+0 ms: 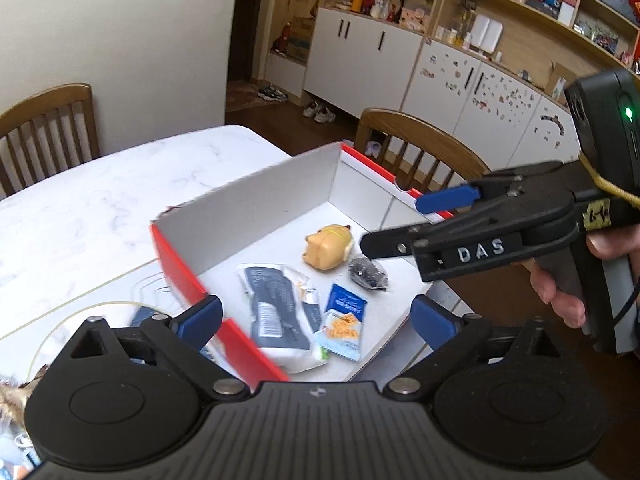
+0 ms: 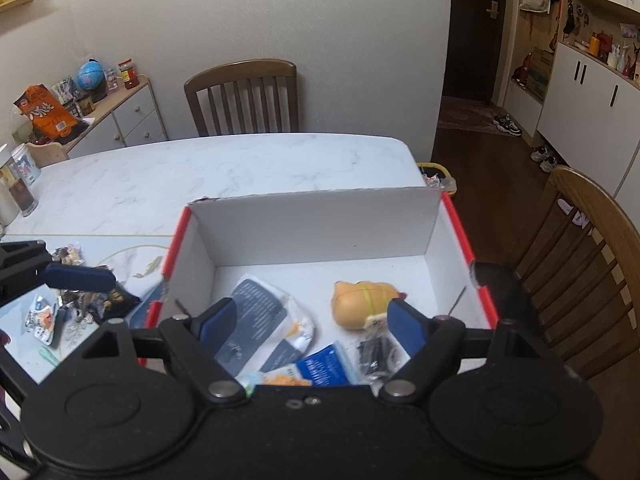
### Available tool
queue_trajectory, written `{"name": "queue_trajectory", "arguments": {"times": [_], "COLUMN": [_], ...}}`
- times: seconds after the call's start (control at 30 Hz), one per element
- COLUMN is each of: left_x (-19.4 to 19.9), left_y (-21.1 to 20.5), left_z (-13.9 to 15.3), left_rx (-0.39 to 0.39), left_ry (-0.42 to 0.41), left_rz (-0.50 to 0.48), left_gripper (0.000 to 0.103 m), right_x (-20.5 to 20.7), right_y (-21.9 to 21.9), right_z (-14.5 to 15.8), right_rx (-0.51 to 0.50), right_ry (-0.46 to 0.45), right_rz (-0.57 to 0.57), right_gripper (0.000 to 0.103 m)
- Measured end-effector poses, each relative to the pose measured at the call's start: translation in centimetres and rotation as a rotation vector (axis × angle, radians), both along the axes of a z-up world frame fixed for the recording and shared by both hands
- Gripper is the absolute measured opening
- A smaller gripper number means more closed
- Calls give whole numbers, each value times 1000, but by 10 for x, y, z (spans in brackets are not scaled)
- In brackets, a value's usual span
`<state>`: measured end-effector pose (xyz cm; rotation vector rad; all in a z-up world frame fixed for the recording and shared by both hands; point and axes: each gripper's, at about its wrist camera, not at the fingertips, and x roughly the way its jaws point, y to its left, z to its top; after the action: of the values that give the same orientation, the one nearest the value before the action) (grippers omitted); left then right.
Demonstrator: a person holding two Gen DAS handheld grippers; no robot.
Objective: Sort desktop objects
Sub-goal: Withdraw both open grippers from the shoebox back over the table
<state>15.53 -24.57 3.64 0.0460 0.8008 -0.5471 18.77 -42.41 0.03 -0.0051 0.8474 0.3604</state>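
Clearly both claws, left (image 1: 316,322) and right (image 2: 308,320), gape empty; the packets (image 2: 44,318) beside the right one look light and crinkly, best pinched at an edge.

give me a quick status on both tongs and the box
Left tongs open, empty. Right tongs open, empty, over red box. Yellow toy, packets inside. Nothing blocking.

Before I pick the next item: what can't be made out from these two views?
- Clutter left of the box: motion-blurred in right wrist view, items unidentifiable.
- Same pile in left wrist view: hidden by the left gripper.
- Blue snack packet: lower part hidden behind the right gripper.
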Motion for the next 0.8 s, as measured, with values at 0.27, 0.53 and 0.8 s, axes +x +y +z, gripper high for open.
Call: {"name": "queue_trajectory", "arguments": {"times": [0.27,0.53,0.8], "left_x": [-17,-30,-40], "left_y": [32,73,121], "left_z": [7,13,14], "left_rx": [-20,-32,-25], "left_ry": [-25,-41,-63], "left_rz": [14,31,86], "left_gripper": [103,103,103], "right_x": [-17,-35,-50], "right_y": [25,55,97], "right_z": [2,13,11], "right_rx": [11,10,19], "right_ry": [10,-5,3], "right_rz": [-16,-43,-45], "right_gripper": [83,83,83]}}
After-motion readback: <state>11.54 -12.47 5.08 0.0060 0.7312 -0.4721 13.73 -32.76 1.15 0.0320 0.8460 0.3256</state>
